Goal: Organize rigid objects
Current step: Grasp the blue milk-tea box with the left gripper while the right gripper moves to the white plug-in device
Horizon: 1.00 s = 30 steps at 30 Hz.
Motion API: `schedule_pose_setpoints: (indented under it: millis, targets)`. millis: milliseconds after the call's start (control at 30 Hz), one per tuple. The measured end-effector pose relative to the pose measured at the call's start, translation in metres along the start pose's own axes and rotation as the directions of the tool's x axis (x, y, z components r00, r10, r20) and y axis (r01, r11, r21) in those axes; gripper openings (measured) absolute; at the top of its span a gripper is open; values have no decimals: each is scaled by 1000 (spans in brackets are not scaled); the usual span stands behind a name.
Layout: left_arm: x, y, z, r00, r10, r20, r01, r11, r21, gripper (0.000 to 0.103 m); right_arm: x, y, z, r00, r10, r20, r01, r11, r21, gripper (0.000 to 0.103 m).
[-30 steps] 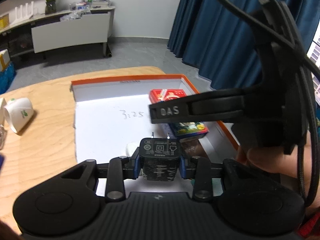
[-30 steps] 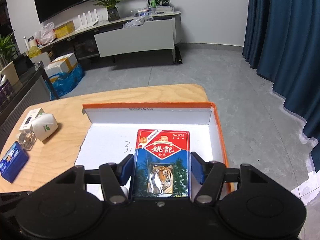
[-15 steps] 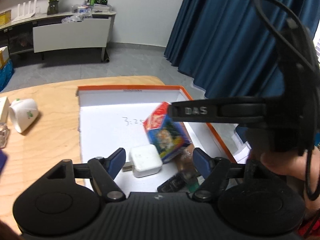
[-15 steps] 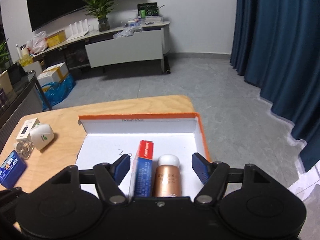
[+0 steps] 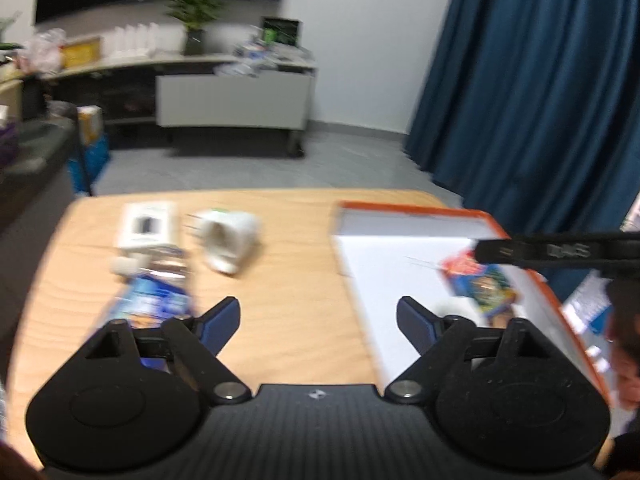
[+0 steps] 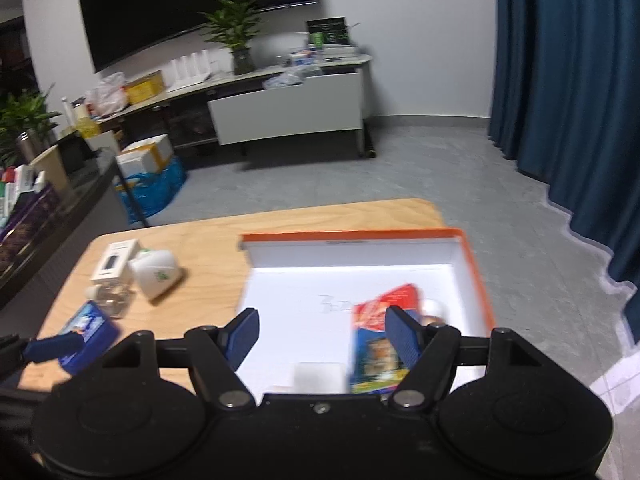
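Both claws are standing empty with their jaws spread apart: the left claw (image 5: pixel 319 319) is hanging over the bare wood of the counter (image 5: pixel 296 280), between the loose items and the orange-rimmed box (image 5: pixel 416 210), and the right claw (image 6: pixel 321 334) is hovering above the near part of that box (image 6: pixel 352 234). Inside the box, the red-and-blue card pack (image 6: pixel 380 340) is lying against the right wall, a white charger block (image 6: pixel 318 376) is sitting at the near edge, and a white-capped bottle (image 6: pixel 434 310) is showing only partly behind the right claw's finger. Four items are waiting on the counter, well apart from the box: a blue packet (image 5: pixel 154 304) nearest the left claw, a white cup (image 5: pixel 228 238) lying on its side, a white carton (image 5: pixel 146 226), and a small clear bottle (image 6: pixel 110 296) just beside the carton. Judging from this layout, the step in hand is the transit between a completed placement and the next pick. The left view is blurring heavily, so fine detail on the loose items cannot be confirmed. The next move is probably calling for the left claw to line its jaws across the narrow sides of the blue packet, descend until the pads are bracketing it, then close. The tipped cup may roll if nudged.
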State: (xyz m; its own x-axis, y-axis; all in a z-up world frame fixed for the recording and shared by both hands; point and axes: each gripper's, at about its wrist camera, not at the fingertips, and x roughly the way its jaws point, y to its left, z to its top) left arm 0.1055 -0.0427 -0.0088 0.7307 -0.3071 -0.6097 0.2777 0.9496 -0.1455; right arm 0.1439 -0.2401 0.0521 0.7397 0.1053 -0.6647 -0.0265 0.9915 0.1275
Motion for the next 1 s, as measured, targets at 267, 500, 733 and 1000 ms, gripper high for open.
schedule_pose_setpoints:
  millis: [267, 500, 733, 1000]
  targets:
    - [18, 74, 4, 990, 128, -65, -121, 988, 92, 99, 7, 44, 1, 998, 62, -9, -62, 996, -69, 83]
    - [42, 107, 0, 984, 115, -136, -104, 991, 85, 99, 28, 70, 4, 994, 111, -25, -113, 990, -87, 83]
    - [64, 106, -6, 982, 107, -156, -91, 990, 106, 76, 64, 101, 16, 983, 170, -70, -178, 975, -132, 83]
    - [57, 109, -7, 984, 124, -127, -115, 991, 71, 64, 117, 143, 35, 965, 237, -113, -256, 948, -191, 89]
